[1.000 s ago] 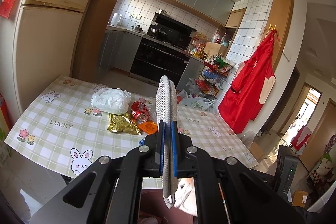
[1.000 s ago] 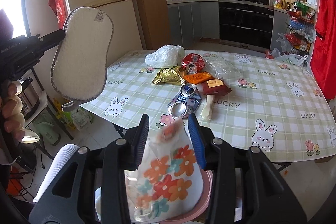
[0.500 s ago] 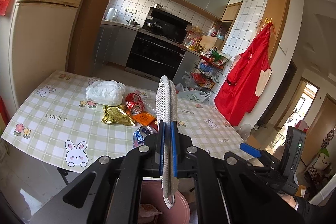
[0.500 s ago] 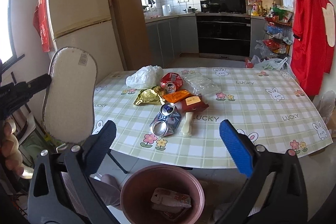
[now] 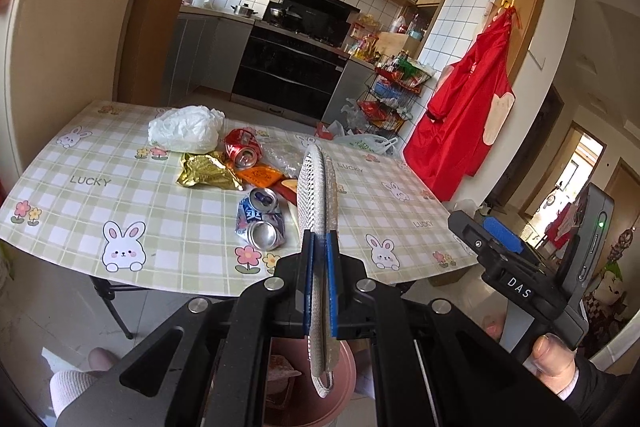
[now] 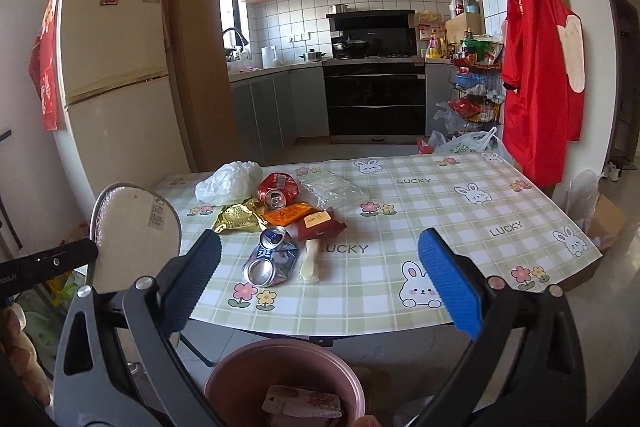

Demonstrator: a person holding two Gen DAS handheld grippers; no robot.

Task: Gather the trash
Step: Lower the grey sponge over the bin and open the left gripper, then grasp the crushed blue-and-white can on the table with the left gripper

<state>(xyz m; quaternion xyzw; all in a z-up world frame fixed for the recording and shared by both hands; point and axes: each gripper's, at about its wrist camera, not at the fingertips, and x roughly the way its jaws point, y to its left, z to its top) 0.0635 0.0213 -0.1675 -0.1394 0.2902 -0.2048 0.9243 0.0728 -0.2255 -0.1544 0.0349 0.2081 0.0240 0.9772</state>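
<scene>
Our left gripper (image 5: 320, 251) clamps the flat pad (image 5: 316, 195) edge-on; our right gripper (image 6: 320, 291) gapes wide above the pink bin (image 6: 224, 383). Beyond the bin, crushed cans (image 6: 270, 263) and wrappers (image 6: 316, 223) lie on the table (image 6: 460, 211).

Crushed metal cans (image 6: 269, 261) gleam on a glossy, smooth plastic tablecloth (image 6: 460, 211).

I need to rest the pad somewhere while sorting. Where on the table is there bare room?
The table's right half is bare, from the clear plastic bag across to the right edge. A narrower strip is free near the white bag, along the left edge. The middle-left is crowded: cans, gold wrapper, orange packet.
</scene>
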